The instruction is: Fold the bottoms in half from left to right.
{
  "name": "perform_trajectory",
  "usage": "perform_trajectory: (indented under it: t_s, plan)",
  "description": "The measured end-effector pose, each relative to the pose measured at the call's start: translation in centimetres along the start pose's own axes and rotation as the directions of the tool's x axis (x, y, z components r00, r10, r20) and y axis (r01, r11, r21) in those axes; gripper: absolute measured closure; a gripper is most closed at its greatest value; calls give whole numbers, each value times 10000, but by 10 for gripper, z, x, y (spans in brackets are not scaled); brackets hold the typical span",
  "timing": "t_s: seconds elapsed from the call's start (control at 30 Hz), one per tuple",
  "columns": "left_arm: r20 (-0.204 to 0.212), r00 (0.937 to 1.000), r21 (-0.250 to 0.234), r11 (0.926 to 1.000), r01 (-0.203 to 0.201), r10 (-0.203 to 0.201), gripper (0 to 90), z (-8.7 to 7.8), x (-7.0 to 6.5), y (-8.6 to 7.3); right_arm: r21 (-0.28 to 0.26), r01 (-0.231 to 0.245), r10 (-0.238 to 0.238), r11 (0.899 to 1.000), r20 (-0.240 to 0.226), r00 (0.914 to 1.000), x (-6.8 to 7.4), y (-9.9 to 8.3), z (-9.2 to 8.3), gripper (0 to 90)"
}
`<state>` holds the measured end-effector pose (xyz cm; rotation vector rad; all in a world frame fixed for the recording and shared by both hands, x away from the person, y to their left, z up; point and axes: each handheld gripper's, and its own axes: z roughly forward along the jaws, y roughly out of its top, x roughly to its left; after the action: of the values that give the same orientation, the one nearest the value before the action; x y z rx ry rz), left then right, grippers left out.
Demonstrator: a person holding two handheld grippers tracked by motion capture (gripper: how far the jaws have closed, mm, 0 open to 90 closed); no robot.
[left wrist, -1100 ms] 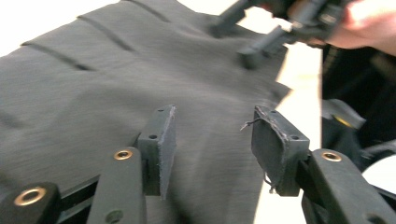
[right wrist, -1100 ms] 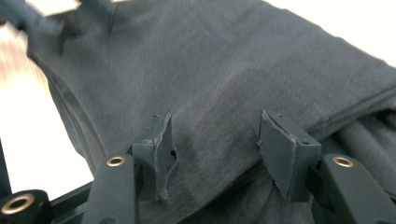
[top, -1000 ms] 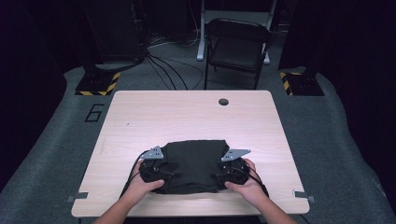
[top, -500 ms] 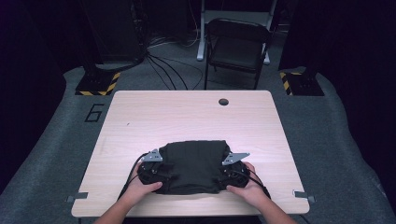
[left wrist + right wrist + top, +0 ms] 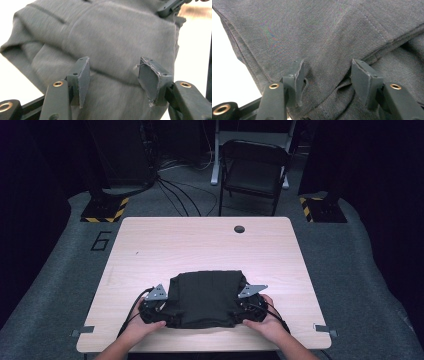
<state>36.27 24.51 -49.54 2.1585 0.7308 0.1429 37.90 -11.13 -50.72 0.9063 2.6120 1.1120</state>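
A dark grey folded cloth (image 5: 205, 297) lies on the near half of the light wooden table (image 5: 200, 245). My left gripper (image 5: 159, 306) is at the cloth's left edge and my right gripper (image 5: 247, 306) at its right edge, each held in a hand. In the left gripper view the jaws (image 5: 113, 72) stand apart over the cloth (image 5: 112, 37); they have just closed in slightly, and the pads do not press on it. In the right gripper view the jaws (image 5: 325, 72) are open, with a fold of the cloth (image 5: 324, 30) bunched between them.
A round hole (image 5: 239, 228) sits near the table's far edge. A folding chair (image 5: 255, 170) stands behind the table, with cables on the floor. The right gripper's tip (image 5: 170, 7) shows across the cloth in the left gripper view.
My left gripper has slid a little toward the near left along the cloth's edge. The right gripper has stayed put.
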Motion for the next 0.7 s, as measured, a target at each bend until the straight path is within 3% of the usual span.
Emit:
perform_trajectory:
  t_s: [0.2,0.27,0.47,0.5,0.57,0.67,0.7]
  plan:
    - [66,9999,328,9994,111,-113,533,-4,3,-14,61,0,0,10000,82,10000,2,0,-1,447]
    - [-62,9998,365,9992,-177,179,544,-1,2,-17,63,-50,49,10000,75,10000,2,0,-1,447]
    - [-148,9997,343,9992,-206,211,553,4,-1,-21,12,30,-30,10000,51,10000,1,-1,-1,447]
    - [-268,9989,392,9985,-383,393,553,4,-4,-20,-2,22,-22,10000,53,10000,1,-1,-1,446]
    - [-142,9979,455,9970,-618,626,566,3,-6,-18,-10,10,-10,10000,51,10000,1,-1,-1,446]
    - [817,9932,383,9955,-863,829,617,1,-12,-17,-76,52,-51,10000,91,9999,1,-1,-1,446]
    - [890,9919,468,9943,-955,911,621,2,-13,-17,-62,-34,34,10000,82,10000,2,-1,-1,446]
